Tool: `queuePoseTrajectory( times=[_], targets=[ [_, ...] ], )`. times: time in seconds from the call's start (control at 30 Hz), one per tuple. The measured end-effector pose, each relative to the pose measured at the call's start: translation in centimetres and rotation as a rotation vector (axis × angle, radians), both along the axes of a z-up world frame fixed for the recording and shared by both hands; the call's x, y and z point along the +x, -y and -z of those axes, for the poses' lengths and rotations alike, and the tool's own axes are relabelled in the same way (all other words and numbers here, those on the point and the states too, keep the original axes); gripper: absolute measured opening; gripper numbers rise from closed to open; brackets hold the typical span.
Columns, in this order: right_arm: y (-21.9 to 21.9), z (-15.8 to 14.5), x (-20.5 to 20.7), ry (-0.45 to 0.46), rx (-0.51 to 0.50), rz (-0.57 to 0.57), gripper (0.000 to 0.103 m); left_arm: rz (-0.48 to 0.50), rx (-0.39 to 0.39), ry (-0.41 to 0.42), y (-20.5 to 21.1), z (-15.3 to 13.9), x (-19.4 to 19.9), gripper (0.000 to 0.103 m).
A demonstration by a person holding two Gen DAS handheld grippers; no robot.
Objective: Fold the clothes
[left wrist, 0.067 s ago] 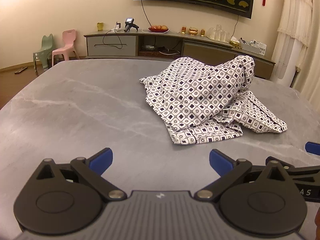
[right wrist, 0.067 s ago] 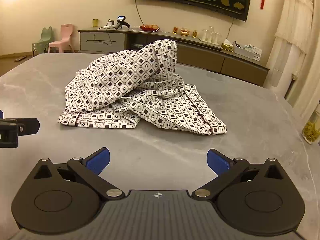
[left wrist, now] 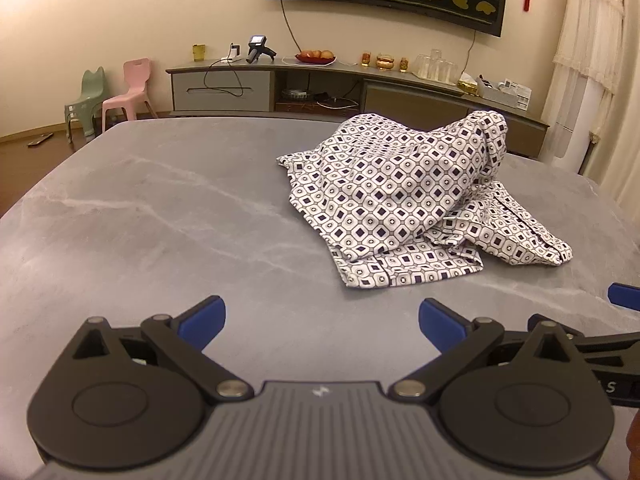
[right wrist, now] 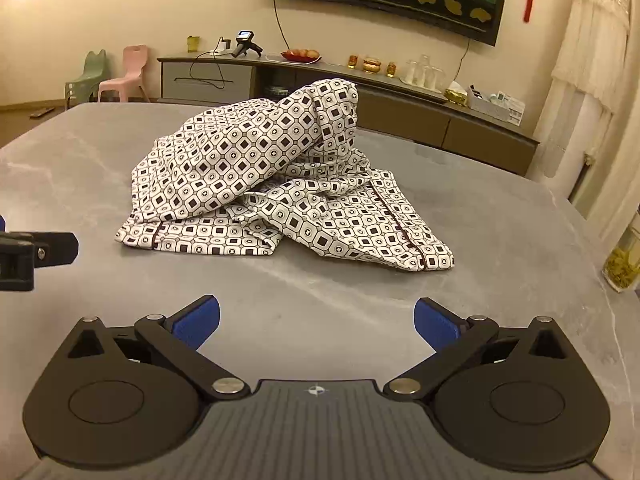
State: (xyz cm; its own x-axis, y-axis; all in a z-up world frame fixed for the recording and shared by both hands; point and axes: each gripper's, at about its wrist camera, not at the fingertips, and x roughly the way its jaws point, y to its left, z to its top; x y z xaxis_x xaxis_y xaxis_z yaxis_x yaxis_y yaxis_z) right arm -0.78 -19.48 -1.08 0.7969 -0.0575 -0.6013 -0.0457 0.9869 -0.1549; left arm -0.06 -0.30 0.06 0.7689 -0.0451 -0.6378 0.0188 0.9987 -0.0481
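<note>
A white garment with a dark square-and-circle print (left wrist: 404, 200) lies crumpled in a heap on the grey marbled table (left wrist: 160, 220), right of centre in the left wrist view. The same garment (right wrist: 276, 184) fills the middle of the right wrist view, one fold peaked up at the back. My left gripper (left wrist: 322, 320) hovers over the near table, open, nothing between its blue pads, short of the cloth. My right gripper (right wrist: 316, 320) is likewise open and empty, a little before the garment's front hem. Each gripper shows at the edge of the other's view.
Beyond the table's far edge stands a long low cabinet (left wrist: 320, 88) with glasses, fruit and small items. Two small plastic chairs (left wrist: 120, 92) stand at the far left. White curtains (right wrist: 592, 80) hang at the right, and a jar (right wrist: 622, 264) stands beyond the table's right edge.
</note>
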Motion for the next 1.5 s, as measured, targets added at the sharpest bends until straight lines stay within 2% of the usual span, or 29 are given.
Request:
queuePoseTrajectory(
  times=[0.17, 0.37, 0.53, 0.67, 0.7, 0.73, 0.77, 0.87, 0.93, 0.97, 1.03, 1.13, 1.5],
  targets=[
    [0.5, 0.0, 0.7, -0.013, 0.09, 0.018, 0.102, 0.025, 0.029, -0.003, 0.7, 0.0, -0.1, 0.103],
    [0.2, 0.1, 0.4, -0.005, 0.06, 0.012, 0.102, 0.05, 0.036, 0.046, 1.4, -0.2, -1.2, 0.103],
    [0.2, 0.1, 0.5, -0.014, 0.046, 0.007, 0.102, 0.084, 0.033, 0.008, 1.4, -0.7, -1.0, 0.103],
    [0.3, 0.0, 0.3, -0.004, 0.039, -0.001, 0.102, 0.115, 0.008, 0.029, 1.3, -1.3, -1.4, 0.103],
    [0.3, -0.1, 0.1, 0.005, 0.043, -0.006, 0.102, 0.127, -0.008, 0.025, 1.2, -1.3, -1.4, 0.099],
    [0.3, -0.2, 0.0, 0.014, 0.047, -0.011, 0.099, 0.134, -0.022, 0.017, 1.1, -1.2, -1.4, 0.079],
    [0.3, -0.3, -0.1, 0.019, 0.055, -0.017, 0.096, 0.141, -0.032, 0.01, 1.1, -1.1, -1.4, 0.054],
    [0.4, -0.4, -0.3, 0.018, 0.088, -0.036, 0.064, 0.166, -0.037, 0.001, 1.2, -0.9, -1.5, 0.014],
    [0.3, -0.2, -0.2, 0.003, 0.084, -0.039, 0.045, 0.171, -0.032, 0.01, 1.3, -0.9, -1.7, 0.001],
    [0.2, 0.0, -0.2, -0.003, 0.078, -0.042, 0.04, 0.173, -0.028, 0.016, 1.4, -1.0, -1.8, 0.001],
    [0.0, 0.1, -0.2, -0.012, 0.065, -0.052, 0.017, 0.175, -0.017, 0.033, 1.5, -1.2, -2.0, 0.0],
    [0.0, 0.0, -0.3, -0.014, 0.065, -0.063, 0.001, 0.17, -0.014, 0.048, 1.6, -1.5, -2.1, 0.0],
    [0.0, 0.0, -0.3, -0.016, 0.067, -0.071, 0.0, 0.172, -0.024, 0.052, 1.6, -1.5, -2.2, 0.0]
  ],
)
